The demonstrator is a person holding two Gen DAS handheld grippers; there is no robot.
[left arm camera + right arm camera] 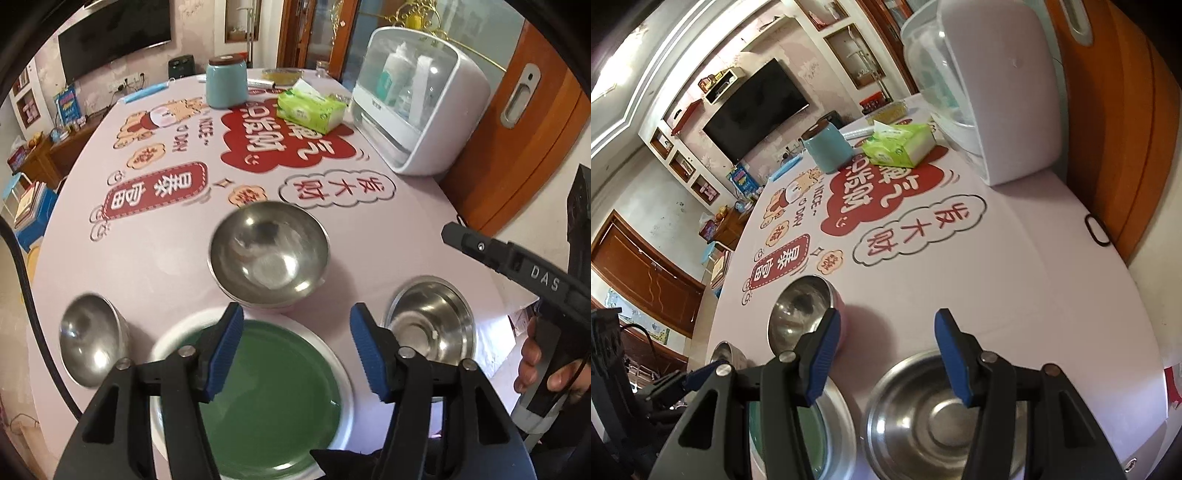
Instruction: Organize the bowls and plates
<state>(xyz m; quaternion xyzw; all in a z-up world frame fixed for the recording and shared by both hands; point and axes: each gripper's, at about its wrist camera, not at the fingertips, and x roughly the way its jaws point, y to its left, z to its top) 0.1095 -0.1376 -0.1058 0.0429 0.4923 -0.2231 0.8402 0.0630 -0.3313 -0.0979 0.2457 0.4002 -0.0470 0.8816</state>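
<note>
A green plate with a white rim [280, 398] lies at the near edge of the table, right under my left gripper [295, 314], which hangs open and empty above it. Beyond the plate a steel bowl [269, 251] is stacked in another bowl with a pink base. One steel bowl [92, 339] sits to the left and a wider one [432, 325] to the right. My right gripper [886, 321] hovers open over that wider steel bowl [938, 417], holding nothing. The green plate [809, 435] and the stacked bowl [801, 310] lie to its left.
A white countertop cabinet [424, 103], a green tissue pack [310, 109] and a teal jar [226, 83] stand at the far side of the round printed table [147, 266]. An orange door [524, 147] is close on the right. A hand [535, 365] holds the right gripper.
</note>
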